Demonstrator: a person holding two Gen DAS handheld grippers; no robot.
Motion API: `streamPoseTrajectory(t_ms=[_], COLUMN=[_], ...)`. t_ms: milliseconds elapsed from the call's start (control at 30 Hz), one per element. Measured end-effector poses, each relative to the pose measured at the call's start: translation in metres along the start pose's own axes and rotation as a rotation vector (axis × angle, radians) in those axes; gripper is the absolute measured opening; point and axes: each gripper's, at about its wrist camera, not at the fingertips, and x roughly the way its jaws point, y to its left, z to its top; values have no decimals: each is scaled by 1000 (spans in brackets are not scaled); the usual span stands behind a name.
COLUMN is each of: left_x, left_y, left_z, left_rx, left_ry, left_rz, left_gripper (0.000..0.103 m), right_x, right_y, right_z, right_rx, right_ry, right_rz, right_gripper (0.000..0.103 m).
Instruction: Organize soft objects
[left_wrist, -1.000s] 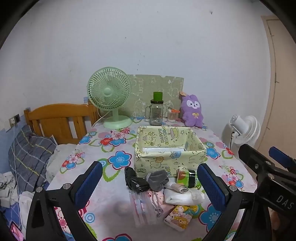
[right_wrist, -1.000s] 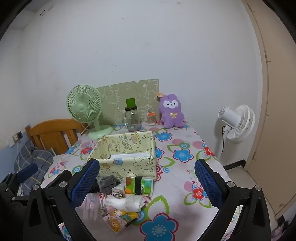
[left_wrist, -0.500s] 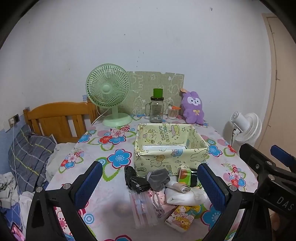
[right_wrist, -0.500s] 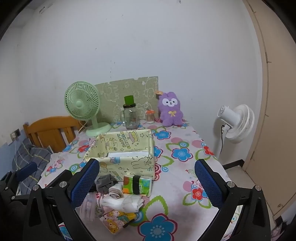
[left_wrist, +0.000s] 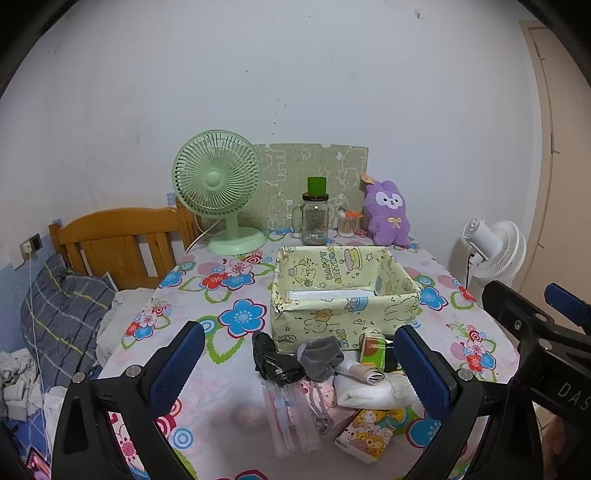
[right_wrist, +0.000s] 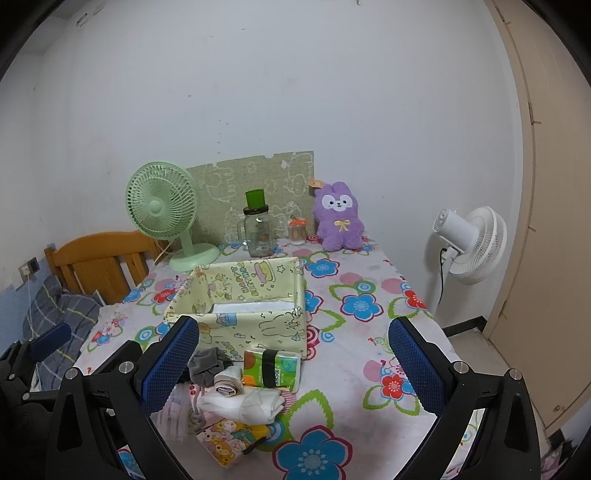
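Two hand-held grippers face a table covered with a glossy floral-print cloth (left_wrist: 229, 280); the left gripper (left_wrist: 295, 365) and the right gripper (right_wrist: 291, 363) both hover above the near edge with their blue textured pads spread wide apart, holding nothing. Largest of the task items is the pale yellow cartoon-print fabric storage box (left_wrist: 343, 295), a soft-walled open rectangle whose only visible content is a flat pale sheet on its floor; it stands mid-table, just behind the pile to be sorted. That pile sits touching or nearly touching the box's front wall and comprises, in descending size: a folded white cloth bundle (right_wrist: 243, 402), limp and creased; a green-and-orange plastic-wrapped tissue pack (right_wrist: 271, 371), compressible but block-shaped; a crumpled black fabric piece (left_wrist: 271, 360); a bunched grey sock (left_wrist: 321, 356); and a small rolled pale cloth (right_wrist: 227, 380). A clear plastic sleeve of face masks (left_wrist: 291, 417) and a cartoon-printed packet (left_wrist: 369, 434) lie nearest the cameras. The step in hand appears to be selecting a first item. Recommended practice: descend vertically on one item only, close the pads across its thickest fold so the fabric does not slip, and lift clear of neighbours before carrying it over the box rim. The grey sock overlaps the black piece, so it is judged the safer first pick; dragging may pull adjacent items along.
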Motion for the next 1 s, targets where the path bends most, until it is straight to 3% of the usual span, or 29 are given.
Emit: streamPoseTrajectory(t_ms=[1000], left_x=[-5], left_y=[-2], left_z=[1], left_rx=[2], left_ry=[-2], left_rz=[-1], left_gripper=[103], right_x=[-3], right_y=[-2], right_z=[1], right_rx=[12], right_ry=[6], right_rz=[5], right_gripper=[103])
